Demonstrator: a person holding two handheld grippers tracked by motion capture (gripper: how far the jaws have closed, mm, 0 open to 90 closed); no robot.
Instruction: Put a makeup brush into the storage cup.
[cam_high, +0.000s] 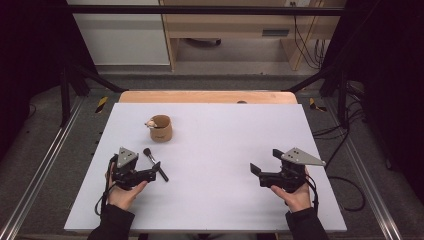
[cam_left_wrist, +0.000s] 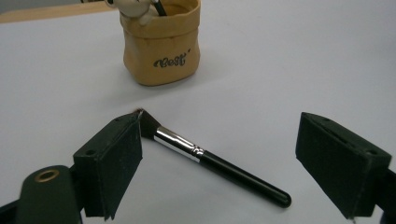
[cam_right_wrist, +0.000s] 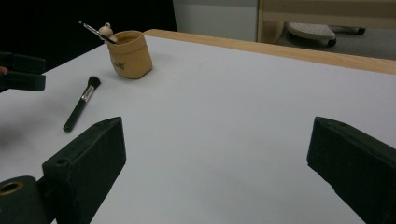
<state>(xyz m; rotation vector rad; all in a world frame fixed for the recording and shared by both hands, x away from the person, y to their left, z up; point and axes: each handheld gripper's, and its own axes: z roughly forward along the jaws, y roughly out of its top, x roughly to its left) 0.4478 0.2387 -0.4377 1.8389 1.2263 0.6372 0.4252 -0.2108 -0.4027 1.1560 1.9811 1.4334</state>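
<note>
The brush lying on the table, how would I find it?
Look at the white table, then its tan pouch. In front of the pouch, between the left gripper's open jaws, lies the brush: black handle, silver collar, lying flat rather than standing inside.

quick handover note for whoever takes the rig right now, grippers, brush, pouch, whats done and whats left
Left gripper: open, low over the table, jaws either side of the makeup brush, not closed on it.
Right gripper: open, holding nothing, apart from the things.
Tan pouch: upright toward the far side of the white table, already holding a thin stick-like item.
Done: left gripper lined up on the brush.
Left, probably: close, lift, put brush in pouch.
</note>
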